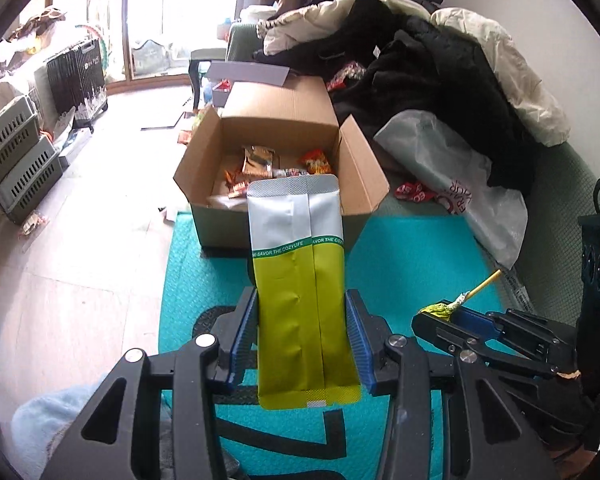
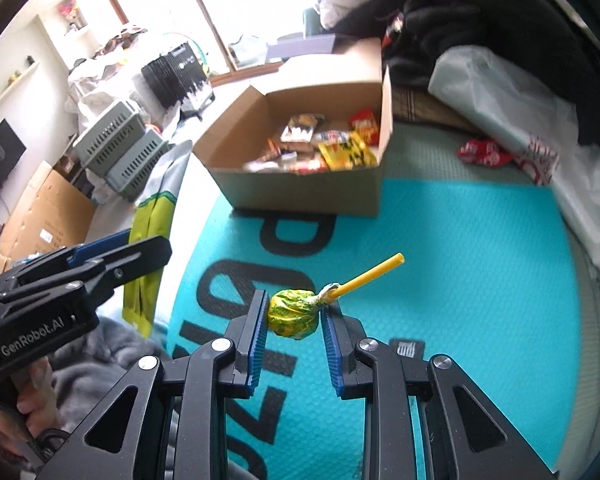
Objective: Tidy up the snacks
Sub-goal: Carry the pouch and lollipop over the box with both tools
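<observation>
My left gripper [image 1: 302, 312] is shut on a tall green and white snack pouch [image 1: 300, 280], held upright above the teal mat [image 1: 412, 264], just short of the open cardboard box [image 1: 276, 120]. The box holds several snack packets [image 2: 324, 144]. My right gripper [image 2: 294, 308] is shut on a lollipop [image 2: 294, 314] in a green-yellow wrapper, its yellow stick pointing up and right. The right gripper shows in the left wrist view [image 1: 440, 314], to the right of the pouch. The left gripper with the pouch shows in the right wrist view [image 2: 140, 240] at left.
A red snack packet [image 2: 484, 152] lies on the green sofa seat, right of the box. A white plastic bag [image 1: 460, 188] and a heap of clothes [image 1: 420, 60] lie behind it. Grey crates [image 1: 16, 152] and a black cart [image 1: 76, 76] stand on the floor at left.
</observation>
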Action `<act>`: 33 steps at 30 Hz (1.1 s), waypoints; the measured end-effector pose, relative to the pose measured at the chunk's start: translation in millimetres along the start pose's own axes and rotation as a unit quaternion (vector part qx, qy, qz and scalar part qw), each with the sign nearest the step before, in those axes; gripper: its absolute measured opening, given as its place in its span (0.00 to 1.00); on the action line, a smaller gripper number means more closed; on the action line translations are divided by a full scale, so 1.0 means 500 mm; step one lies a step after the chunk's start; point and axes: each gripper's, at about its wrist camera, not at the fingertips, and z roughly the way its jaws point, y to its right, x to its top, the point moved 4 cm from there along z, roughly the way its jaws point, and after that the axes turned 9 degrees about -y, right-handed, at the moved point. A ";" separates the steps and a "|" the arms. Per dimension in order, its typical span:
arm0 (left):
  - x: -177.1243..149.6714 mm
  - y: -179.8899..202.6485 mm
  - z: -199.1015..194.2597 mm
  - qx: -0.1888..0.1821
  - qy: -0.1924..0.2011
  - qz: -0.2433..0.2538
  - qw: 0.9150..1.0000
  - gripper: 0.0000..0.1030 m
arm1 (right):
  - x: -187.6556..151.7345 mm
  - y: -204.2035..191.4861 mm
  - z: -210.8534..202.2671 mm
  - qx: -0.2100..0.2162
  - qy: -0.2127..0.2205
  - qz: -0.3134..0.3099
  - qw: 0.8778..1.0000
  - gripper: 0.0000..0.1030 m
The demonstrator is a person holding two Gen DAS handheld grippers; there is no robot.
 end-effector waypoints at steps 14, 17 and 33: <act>0.171 -0.016 -0.072 -0.007 0.081 -0.002 0.997 0.41 | 0.194 -0.031 -0.102 -0.004 0.085 -0.065 0.994 0.25; 0.211 -0.019 -0.070 -0.006 0.091 0.001 0.996 0.41 | 0.241 -0.029 -0.108 -0.005 0.096 -0.073 0.993 0.25; 0.407 -0.059 0.060 0.013 0.094 0.001 0.995 0.41 | 0.457 0.013 -0.038 -0.017 0.117 -0.094 0.989 0.25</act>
